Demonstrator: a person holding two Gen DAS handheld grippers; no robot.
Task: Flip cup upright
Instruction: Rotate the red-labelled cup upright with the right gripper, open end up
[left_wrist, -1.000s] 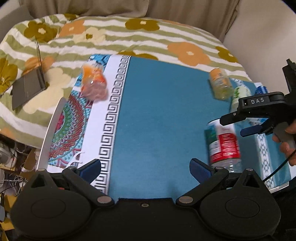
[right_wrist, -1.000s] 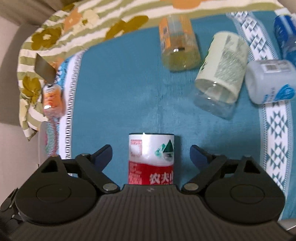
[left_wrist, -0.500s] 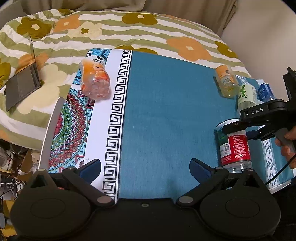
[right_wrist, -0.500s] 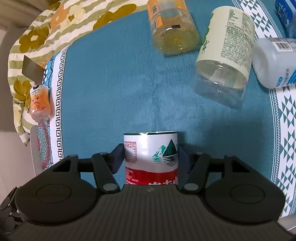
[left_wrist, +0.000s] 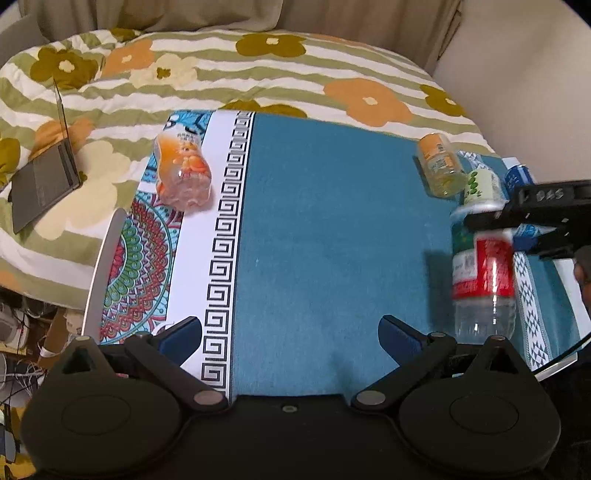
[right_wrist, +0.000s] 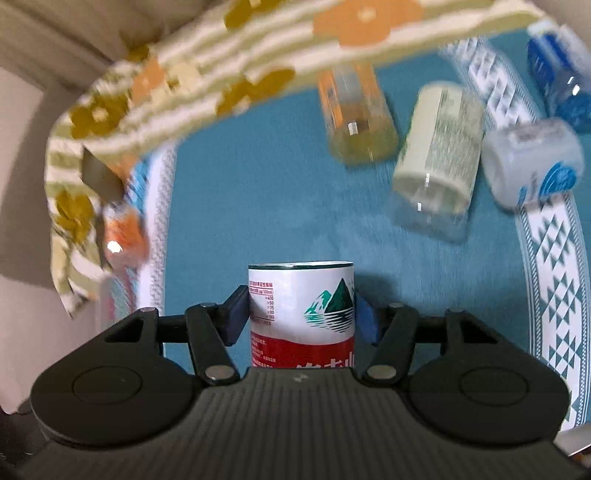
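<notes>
The cup is a cut-off clear bottle with a red, white and green label (right_wrist: 301, 314). My right gripper (right_wrist: 300, 314) is shut on it, its blue pads pressed on both sides. In the left wrist view the cup (left_wrist: 482, 275) stands at the right of the blue cloth (left_wrist: 332, 240), label end up and clear end down, with the right gripper (left_wrist: 517, 229) clamped near its top. It looks slightly raised. My left gripper (left_wrist: 290, 334) is open and empty over the cloth's near edge.
Several other bottle cups lie on their sides: an orange one (left_wrist: 183, 173) at the left on the patterned border, a yellow-orange one (right_wrist: 356, 118), a cream-labelled one (right_wrist: 436, 158) and a white-blue one (right_wrist: 532, 166) beyond the held cup. A laptop (left_wrist: 44, 181) sits on the floral bedspread.
My right gripper closed on the red-labelled cup and has begun to move with it; the right view is now blurred and tilted. The left gripper stayed open and pulled back slightly.
</notes>
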